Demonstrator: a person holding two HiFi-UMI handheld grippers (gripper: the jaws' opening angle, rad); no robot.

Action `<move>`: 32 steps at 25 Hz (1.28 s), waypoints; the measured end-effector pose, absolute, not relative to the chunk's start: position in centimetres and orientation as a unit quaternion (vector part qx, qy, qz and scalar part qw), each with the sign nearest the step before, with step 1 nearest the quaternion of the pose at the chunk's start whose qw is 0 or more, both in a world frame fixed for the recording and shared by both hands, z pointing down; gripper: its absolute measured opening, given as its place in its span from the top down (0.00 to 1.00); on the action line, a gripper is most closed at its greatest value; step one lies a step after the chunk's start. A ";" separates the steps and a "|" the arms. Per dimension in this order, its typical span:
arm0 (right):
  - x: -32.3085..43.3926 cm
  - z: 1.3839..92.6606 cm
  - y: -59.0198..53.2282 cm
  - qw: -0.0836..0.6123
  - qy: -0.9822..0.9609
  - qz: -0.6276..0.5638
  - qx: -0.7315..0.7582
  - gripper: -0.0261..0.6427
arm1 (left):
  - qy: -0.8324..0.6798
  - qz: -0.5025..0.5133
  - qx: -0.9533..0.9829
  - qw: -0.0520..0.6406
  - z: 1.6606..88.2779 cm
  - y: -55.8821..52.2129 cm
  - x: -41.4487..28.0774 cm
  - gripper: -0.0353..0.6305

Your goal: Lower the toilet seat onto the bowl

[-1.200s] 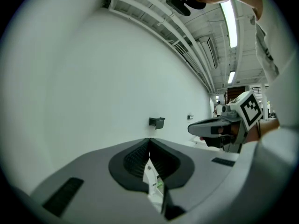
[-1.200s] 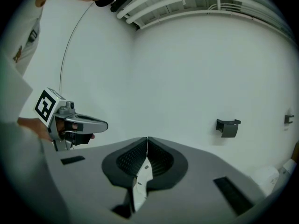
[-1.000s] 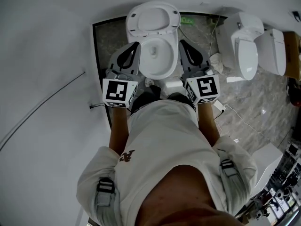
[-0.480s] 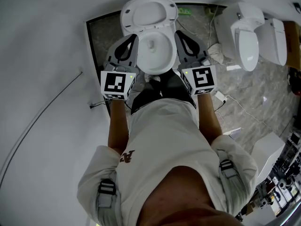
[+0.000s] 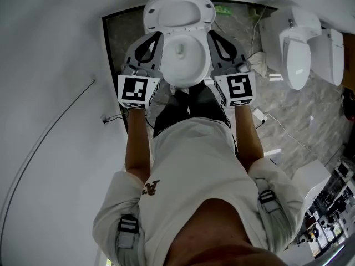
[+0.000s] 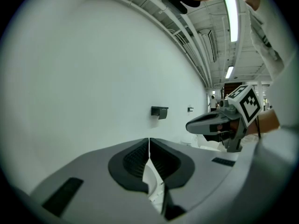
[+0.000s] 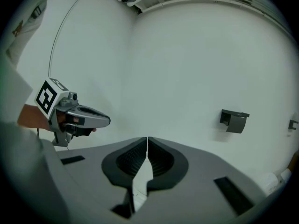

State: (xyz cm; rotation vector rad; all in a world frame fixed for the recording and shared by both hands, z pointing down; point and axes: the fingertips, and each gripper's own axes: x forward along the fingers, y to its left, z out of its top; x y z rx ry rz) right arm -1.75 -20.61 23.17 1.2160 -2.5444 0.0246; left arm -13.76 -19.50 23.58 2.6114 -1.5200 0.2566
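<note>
Flanking bowl, left tongs, right tongs, toilet seat raised beyond

toilet seat: glossy white, smooth | floor: polished veined stone | shirt: matt cloth | wall: matt, smooth

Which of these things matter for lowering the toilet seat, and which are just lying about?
Part of the job:
- raised toilet seat
- bowl
- left gripper, shut and empty
- right gripper, shut and empty

Just lying about:
- other toilets to the right
- wall holder
</note>
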 end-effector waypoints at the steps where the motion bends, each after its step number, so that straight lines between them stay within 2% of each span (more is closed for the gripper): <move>1: -1.6 23.6 -21.2 0.162 -0.891 0.008 0.425 0.93 | -0.503 0.084 0.858 0.055 24.0 -20.0 -13.8 0.91; 32: -0.4 31.4 -31.5 0.191 -0.903 0.014 0.386 0.93 | -0.525 0.115 0.840 0.072 31.6 -30.5 -11.8 0.91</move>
